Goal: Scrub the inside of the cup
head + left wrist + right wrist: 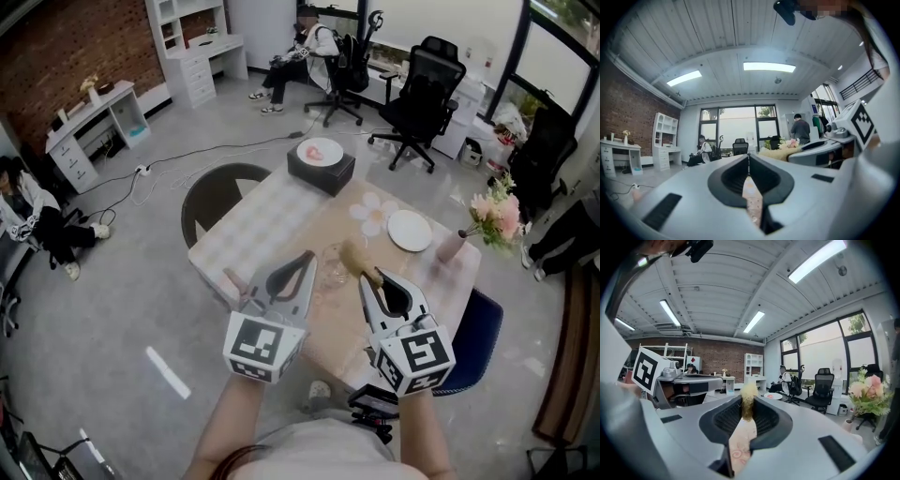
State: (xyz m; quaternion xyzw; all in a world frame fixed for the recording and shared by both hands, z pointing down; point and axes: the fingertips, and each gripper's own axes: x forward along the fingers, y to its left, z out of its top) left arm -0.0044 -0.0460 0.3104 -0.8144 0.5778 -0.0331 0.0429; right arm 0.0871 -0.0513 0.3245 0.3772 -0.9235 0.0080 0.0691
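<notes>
Our left gripper (307, 255) is pressed shut on nothing, and our right gripper (366, 278) is pinching a fuzzy brush (748, 399). Both arms are stretched forward, roughly level. The clear cup (332, 264) sits on the table (272, 216), just past the tips.

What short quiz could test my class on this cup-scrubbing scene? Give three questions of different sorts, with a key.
1. True or false: the left gripper is shut and empty.
2. What does the right gripper hold? A) a sponge B) a brush C) a spoon
3. Fill in: in the head view, the flowers stand near the table's ____ side.
Key: 1 true; 2 B; 3 right.
</notes>
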